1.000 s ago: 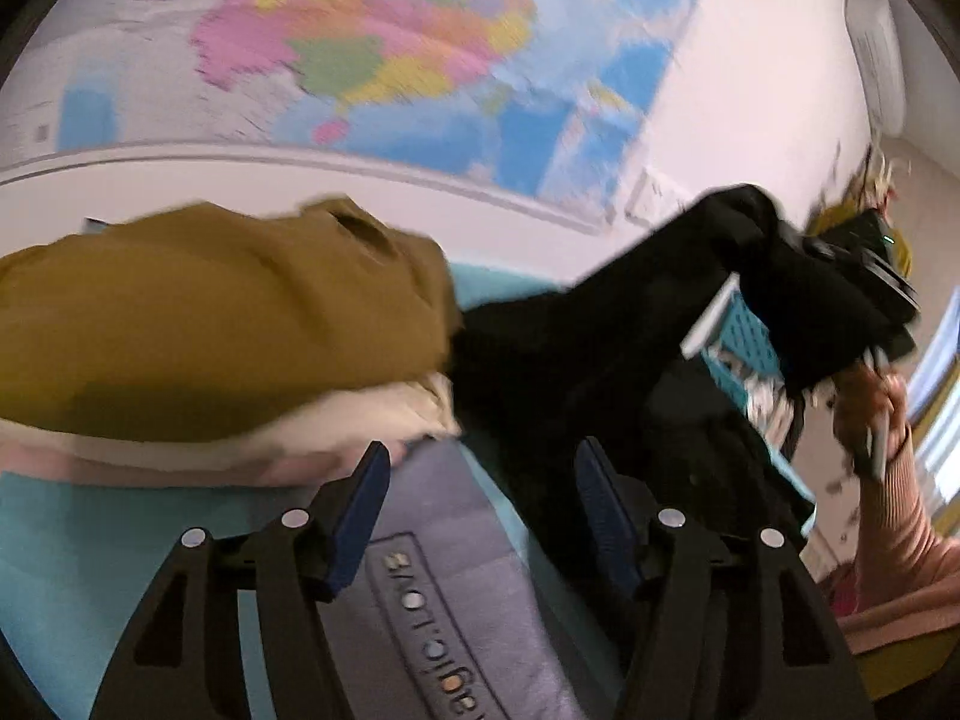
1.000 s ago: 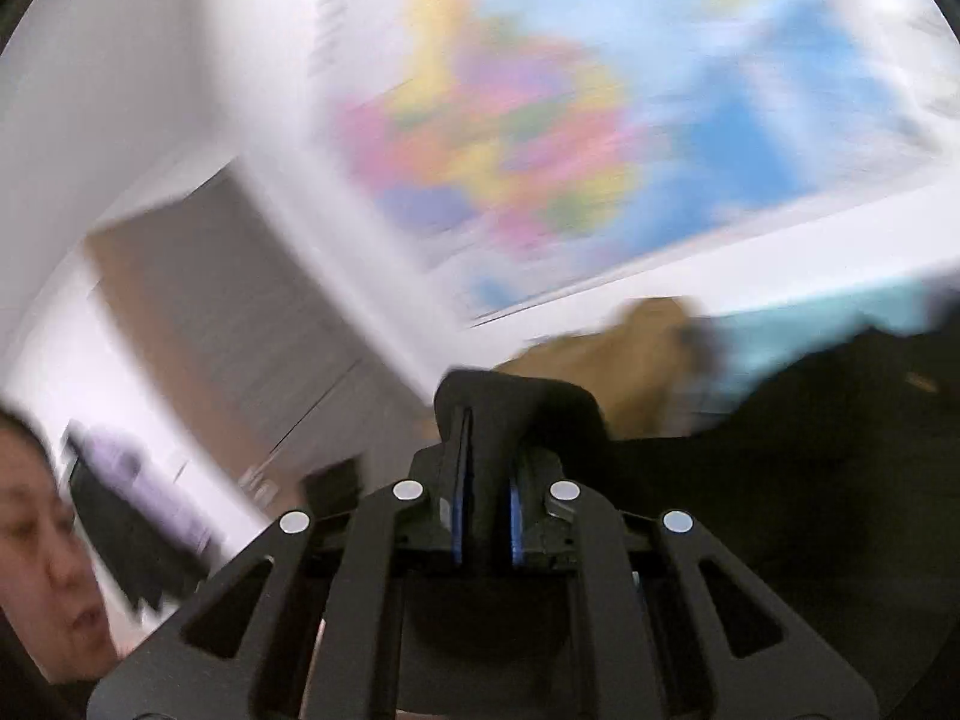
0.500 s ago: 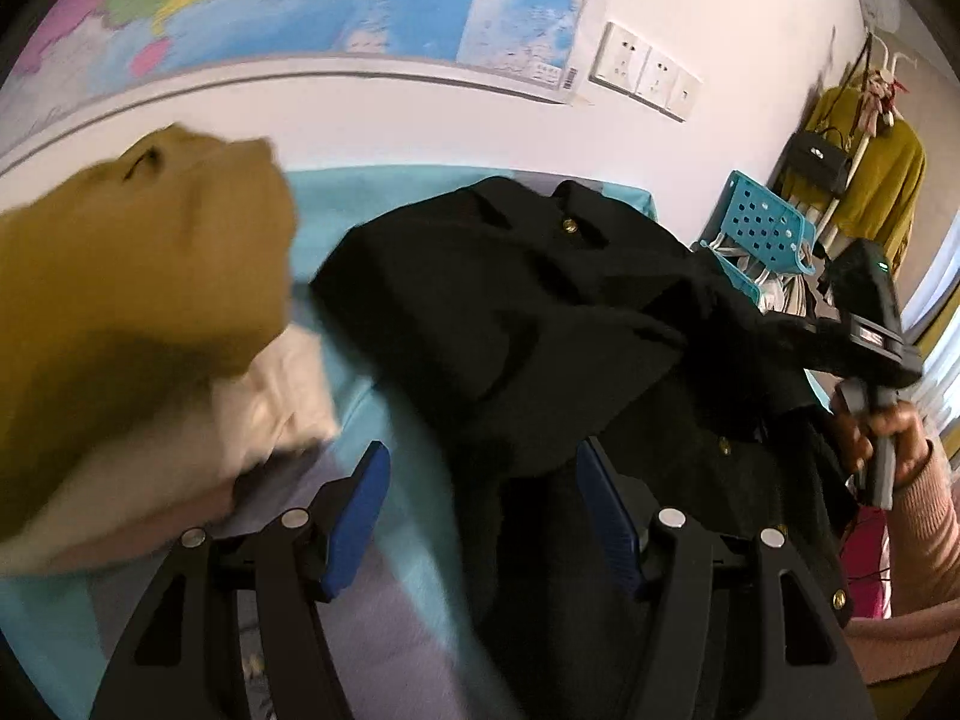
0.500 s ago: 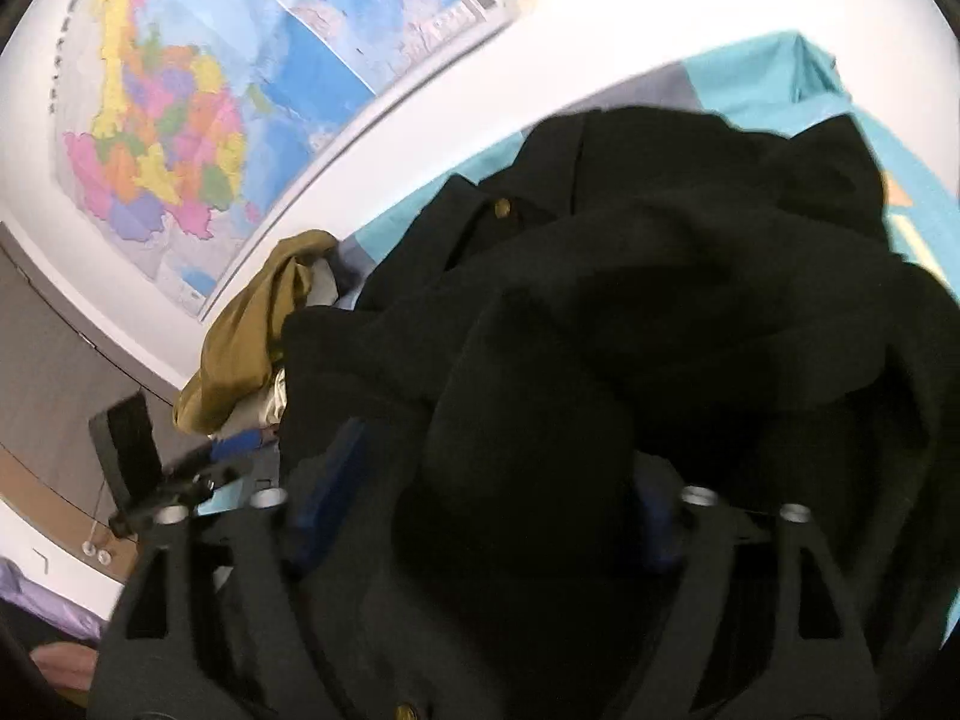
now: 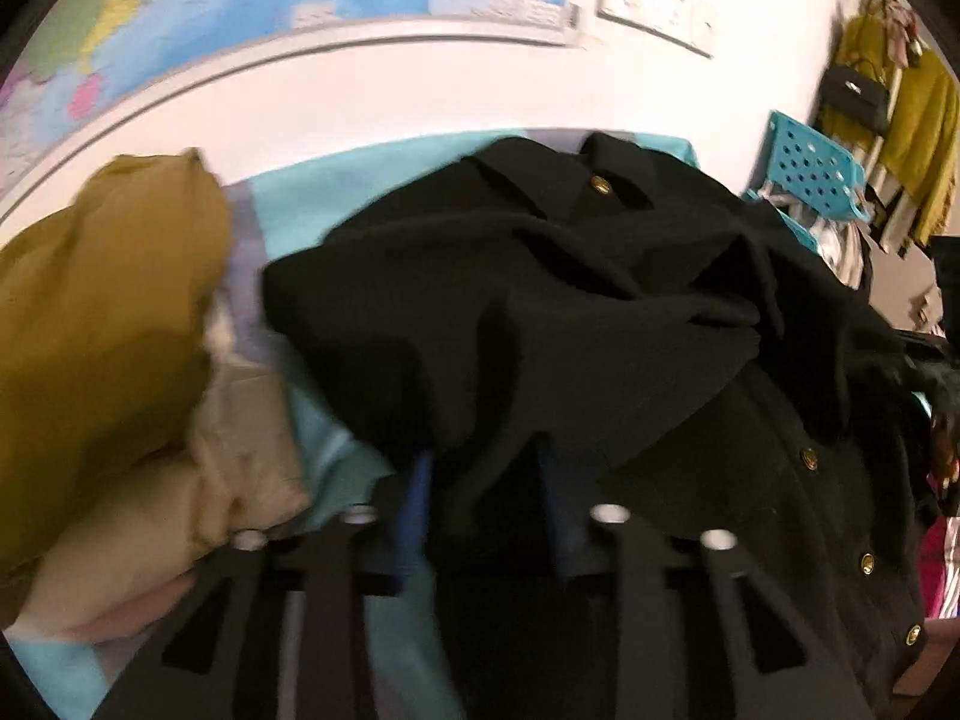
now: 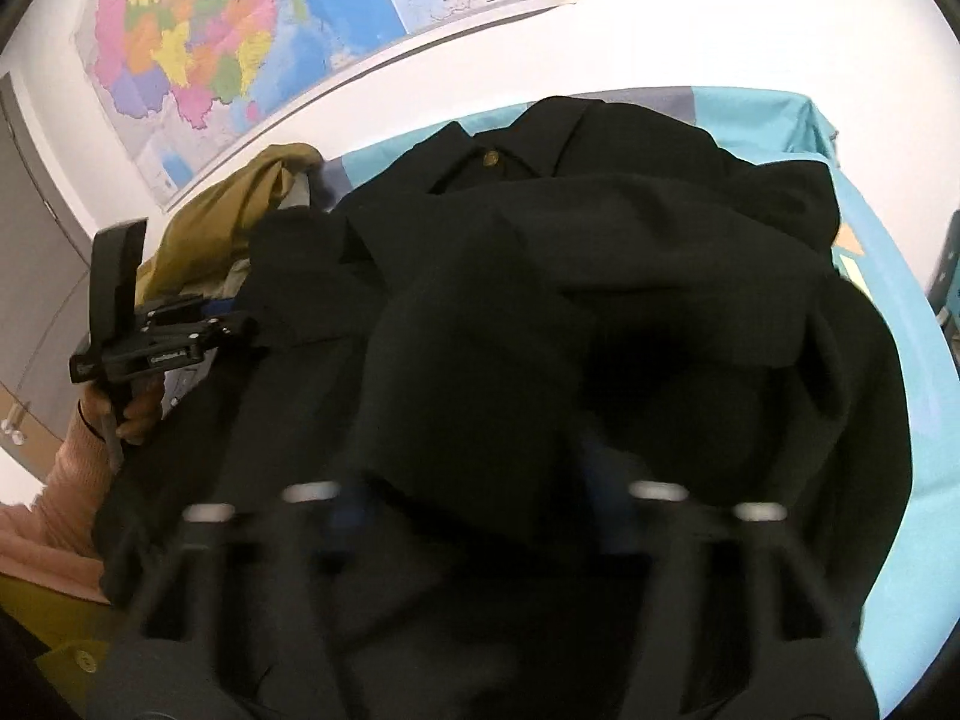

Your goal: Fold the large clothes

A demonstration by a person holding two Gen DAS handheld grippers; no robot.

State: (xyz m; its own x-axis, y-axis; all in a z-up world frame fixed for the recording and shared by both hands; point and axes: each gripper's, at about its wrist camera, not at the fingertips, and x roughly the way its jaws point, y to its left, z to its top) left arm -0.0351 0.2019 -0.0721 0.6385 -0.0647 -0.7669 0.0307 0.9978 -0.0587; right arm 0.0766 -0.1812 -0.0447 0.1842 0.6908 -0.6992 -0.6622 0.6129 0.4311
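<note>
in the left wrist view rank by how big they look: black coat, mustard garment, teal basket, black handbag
1. black coat, fills most of the frame
2. mustard garment, close to the camera, so possibly flattered
3. teal basket
4. black handbag, far off, so true size is unsure

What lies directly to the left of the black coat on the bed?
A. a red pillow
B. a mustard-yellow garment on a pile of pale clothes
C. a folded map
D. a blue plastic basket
B: in the left wrist view, the mustard-yellow garment sits on the pale clothes, left of the black coat on the turquoise bed sheet.
</note>
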